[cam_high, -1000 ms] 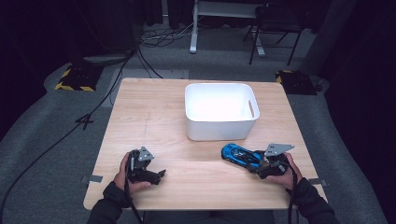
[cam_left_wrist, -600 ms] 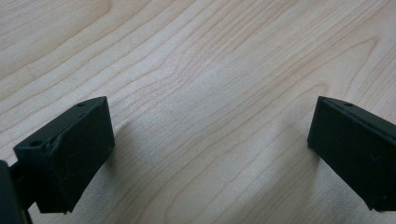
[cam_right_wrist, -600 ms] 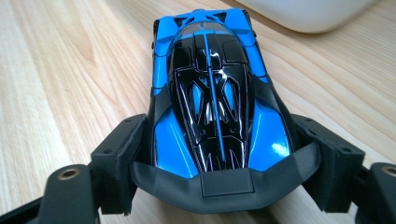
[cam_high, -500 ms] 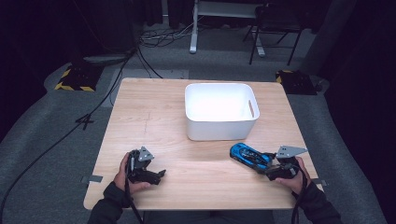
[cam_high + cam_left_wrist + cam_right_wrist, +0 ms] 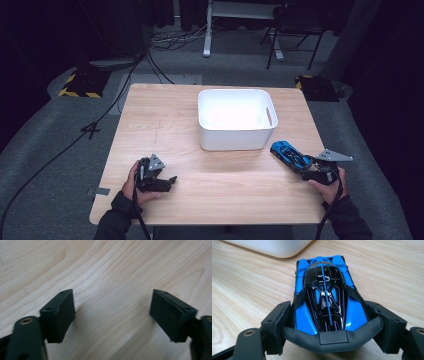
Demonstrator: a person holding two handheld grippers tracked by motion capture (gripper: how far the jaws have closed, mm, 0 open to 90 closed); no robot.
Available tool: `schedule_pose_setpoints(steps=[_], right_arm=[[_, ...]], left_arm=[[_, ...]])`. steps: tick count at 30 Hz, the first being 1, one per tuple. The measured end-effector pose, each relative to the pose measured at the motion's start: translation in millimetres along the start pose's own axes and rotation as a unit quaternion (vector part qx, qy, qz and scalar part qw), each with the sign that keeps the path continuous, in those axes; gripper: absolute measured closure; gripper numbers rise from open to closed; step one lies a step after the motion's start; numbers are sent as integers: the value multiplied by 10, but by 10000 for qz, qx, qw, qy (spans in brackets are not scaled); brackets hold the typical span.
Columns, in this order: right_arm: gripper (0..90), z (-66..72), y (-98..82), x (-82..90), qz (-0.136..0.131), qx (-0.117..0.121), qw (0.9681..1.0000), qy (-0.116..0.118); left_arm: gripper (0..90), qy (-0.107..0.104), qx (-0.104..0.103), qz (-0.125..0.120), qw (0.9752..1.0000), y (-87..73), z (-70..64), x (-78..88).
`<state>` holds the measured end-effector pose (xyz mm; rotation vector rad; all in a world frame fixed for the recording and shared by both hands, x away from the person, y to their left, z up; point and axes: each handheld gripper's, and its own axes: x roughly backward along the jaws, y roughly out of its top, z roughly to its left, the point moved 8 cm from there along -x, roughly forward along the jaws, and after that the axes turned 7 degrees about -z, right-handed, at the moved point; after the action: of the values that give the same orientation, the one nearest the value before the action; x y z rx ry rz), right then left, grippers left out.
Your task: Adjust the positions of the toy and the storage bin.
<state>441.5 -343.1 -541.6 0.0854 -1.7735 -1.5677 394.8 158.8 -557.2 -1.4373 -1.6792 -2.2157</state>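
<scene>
Here, a blue and black toy car point(image 5: 325, 293) sits gripped at its rear between the jaws of the right gripper point(image 5: 311, 167), the pads pressed against both flanks. The car lies just off the front right corner of the white bin point(image 5: 235, 120), nose angled toward that corner, close to the bin but not touching it, near the right edge of the wooden surface point(image 5: 165, 120). Nothing stands between car and bin. Well to the front left of the bin, the left gripper point(image 5: 167, 181) rests low over bare wood; its jaws have just been closing a little yet stand wide apart with nothing between them. Behind the bin, beyond the surface, cables trail across grey floor.
</scene>
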Motion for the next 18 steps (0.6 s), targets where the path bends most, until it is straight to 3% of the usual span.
schedule_pose_setpoints(steps=[1, 3, 4, 9, 15, 18], right_arm=[[247, -14, -6, -2, -10, -78, 10000, -15], [247, -36, -12, -1, -1, -63, 10000, -27], [247, -32, -14, -5, 16, -64, 10000, -40], [246, -30, -31, -43, 70, -127, 9999, -45], [245, -15, -71, -75, 271, -45, 9996, -65], [245, -22, -82, -82, 327, -23, 9994, -71]], left_arm=[[146, -46, 14, -43, 10000, 23, 6, -8], [190, -93, 61, -186, 9998, 84, 3, -22], [167, -101, 102, -203, 9997, 114, 1, -23], [217, 21, 62, -477, 9988, 332, -14, -5], [228, -93, -30, -821, 9966, 595, -112, 11], [234, -78, -201, -970, 9951, 751, -150, 27]])
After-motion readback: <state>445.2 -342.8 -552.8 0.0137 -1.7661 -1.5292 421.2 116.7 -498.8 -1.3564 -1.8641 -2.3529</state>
